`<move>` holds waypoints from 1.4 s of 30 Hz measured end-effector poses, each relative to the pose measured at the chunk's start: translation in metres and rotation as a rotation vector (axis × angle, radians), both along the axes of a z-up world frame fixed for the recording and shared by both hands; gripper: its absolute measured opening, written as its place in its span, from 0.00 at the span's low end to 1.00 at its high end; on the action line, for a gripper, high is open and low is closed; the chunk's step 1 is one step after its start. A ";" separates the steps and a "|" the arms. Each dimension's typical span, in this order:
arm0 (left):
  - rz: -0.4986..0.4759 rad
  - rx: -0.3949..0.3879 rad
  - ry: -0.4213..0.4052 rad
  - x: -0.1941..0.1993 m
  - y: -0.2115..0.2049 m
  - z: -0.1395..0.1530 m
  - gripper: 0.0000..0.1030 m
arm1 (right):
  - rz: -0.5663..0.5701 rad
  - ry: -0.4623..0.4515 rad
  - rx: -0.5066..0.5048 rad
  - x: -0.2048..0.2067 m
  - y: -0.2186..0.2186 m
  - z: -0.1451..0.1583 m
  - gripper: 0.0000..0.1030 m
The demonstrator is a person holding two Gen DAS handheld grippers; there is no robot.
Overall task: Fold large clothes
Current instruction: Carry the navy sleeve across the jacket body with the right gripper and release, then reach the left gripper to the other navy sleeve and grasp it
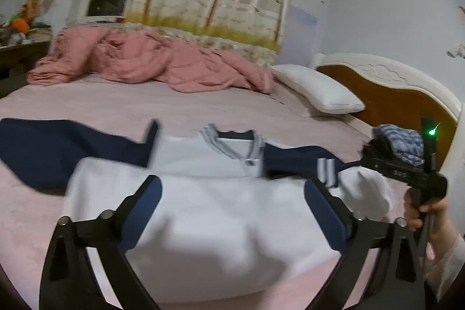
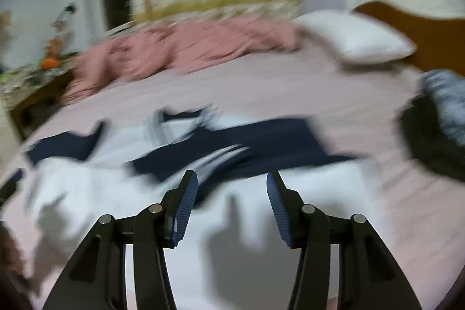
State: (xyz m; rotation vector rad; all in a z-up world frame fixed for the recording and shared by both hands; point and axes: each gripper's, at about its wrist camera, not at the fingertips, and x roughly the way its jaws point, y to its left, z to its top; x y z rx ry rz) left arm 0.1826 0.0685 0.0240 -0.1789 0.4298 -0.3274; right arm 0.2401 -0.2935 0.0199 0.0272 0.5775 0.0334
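The white shirt (image 1: 203, 211) with blue sleeves is spread flat near the bed's (image 1: 203, 106) front edge, and with the left gripper (image 1: 232, 211) and right gripper (image 2: 229, 205) let go (nothing held), the folded sleeve could be dragged loose.

Dim indoor light, fisheye warp, heavy motion blur

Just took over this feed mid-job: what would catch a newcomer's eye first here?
The white shirt with navy sleeves and a striped collar, spread flat on the pale pink bed sheet right before both open grippers. Behind it a crumpled pink quilt is heaped at the far edge, with a white pillow by the brown headboard on the right.
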 end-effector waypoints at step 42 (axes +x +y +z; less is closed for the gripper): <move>0.160 0.381 0.265 0.171 -0.098 -0.028 0.36 | -0.139 0.128 0.198 0.048 -0.086 -0.038 0.49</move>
